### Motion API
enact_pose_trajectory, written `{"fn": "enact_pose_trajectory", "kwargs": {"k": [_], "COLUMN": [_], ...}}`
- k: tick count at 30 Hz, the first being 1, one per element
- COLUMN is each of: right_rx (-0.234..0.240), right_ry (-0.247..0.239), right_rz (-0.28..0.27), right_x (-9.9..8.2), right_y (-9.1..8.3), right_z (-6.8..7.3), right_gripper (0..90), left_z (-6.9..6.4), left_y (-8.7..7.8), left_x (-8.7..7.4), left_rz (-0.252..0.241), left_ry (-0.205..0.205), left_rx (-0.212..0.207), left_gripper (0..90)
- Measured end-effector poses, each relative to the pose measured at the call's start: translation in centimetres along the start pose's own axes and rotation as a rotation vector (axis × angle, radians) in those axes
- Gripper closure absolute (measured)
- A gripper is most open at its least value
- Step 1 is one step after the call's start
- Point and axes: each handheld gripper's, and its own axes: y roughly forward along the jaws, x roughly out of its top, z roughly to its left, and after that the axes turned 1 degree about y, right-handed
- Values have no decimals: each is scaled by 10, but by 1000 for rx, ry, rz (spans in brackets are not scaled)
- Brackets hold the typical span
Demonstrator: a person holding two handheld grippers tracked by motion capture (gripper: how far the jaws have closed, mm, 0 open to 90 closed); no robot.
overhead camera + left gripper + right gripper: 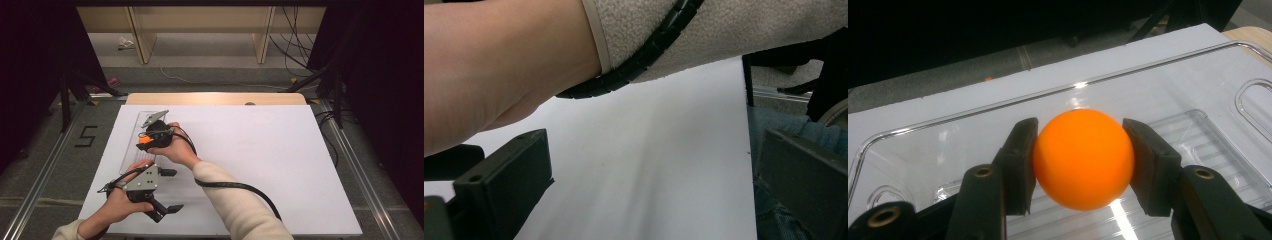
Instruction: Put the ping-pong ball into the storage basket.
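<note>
An orange ball [1083, 157] sits squeezed between the two black jaws of my right gripper [1080, 165], just above a clear plastic tray [1193, 95]. From the high view, the ball [143, 141] and right gripper [146, 139] hover over the tray [131, 156] at the left of the white sheet. My left gripper [172, 191] is near the front left of the sheet, jaws spread wide with nothing between them. In the left gripper view, that gripper [649, 195] looks across bare white sheet, with the other arm's sleeve [724, 30] and cable [639, 65] crossing above.
A white sheet [260, 160] covers most of the wooden table [215, 98]. Dark stands and cables flank the table on both sides. The right forearm [235, 200] reaches diagonally across the front of the sheet toward the tray.
</note>
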Motion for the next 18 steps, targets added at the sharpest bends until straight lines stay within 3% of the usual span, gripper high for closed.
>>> {"fn": "enact_pose_trajectory", "kwargs": {"k": [18], "right_rx": [-25], "right_ry": [29], "right_rz": [-27], "right_x": [1], "right_y": [-2], "right_z": [-1], "right_gripper": [235], "left_z": [0], "left_y": [0], "left_x": [0], "left_rz": [0], "left_ry": [0], "left_rx": [1], "left_gripper": [11]}}
